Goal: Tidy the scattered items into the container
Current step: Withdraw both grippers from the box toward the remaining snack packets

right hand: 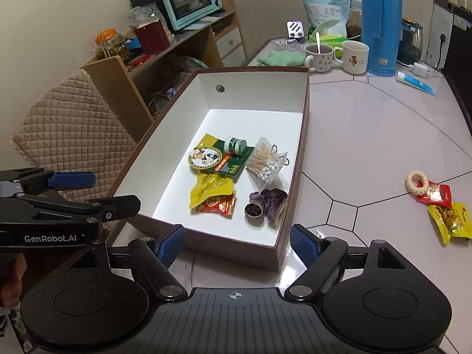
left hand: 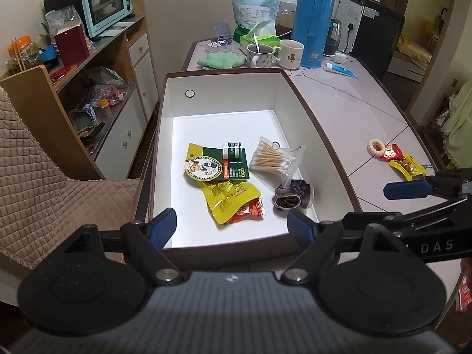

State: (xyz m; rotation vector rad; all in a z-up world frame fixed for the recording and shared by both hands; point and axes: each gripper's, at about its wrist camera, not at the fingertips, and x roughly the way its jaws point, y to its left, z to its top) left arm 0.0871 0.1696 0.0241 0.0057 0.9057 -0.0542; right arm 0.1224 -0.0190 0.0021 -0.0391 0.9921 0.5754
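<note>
A brown-rimmed white box (left hand: pixel 224 72) (right hand: pixel 306 135) lies on the pale table. Inside lie a green-yellow card with a small jar (left hand: pixel 218 162) (right hand: pixel 219 157), a bag of cotton swabs (left hand: pixel 274 159) (right hand: pixel 265 165), yellow and red snack packets (left hand: pixel 233 202) (right hand: pixel 212 197) and a purple scrunchie (left hand: pixel 292 196) (right hand: pixel 267 205). On the table right of the box lie a cream ring (left hand: pixel 376 147) (right hand: pixel 416 181), a red packet (left hand: pixel 391 152) (right hand: pixel 435 194) and a yellow packet (left hand: pixel 407 166) (right hand: pixel 450 221). My left gripper (left hand: pixel 231 227) hangs open over the box's near edge. My right gripper (right hand: pixel 236 246) is open at the box's near right corner, empty.
At the table's far end stand two mugs (left hand: pixel 274 54), a blue thermos (left hand: pixel 314 20), a blue bag (left hand: pixel 255 3), a green cloth (left hand: pixel 221 60) and a tube (left hand: pixel 340 69). A quilted chair (left hand: pixel 44 159) and a cluttered cabinet with a teal oven (left hand: pixel 106 1) are on the left.
</note>
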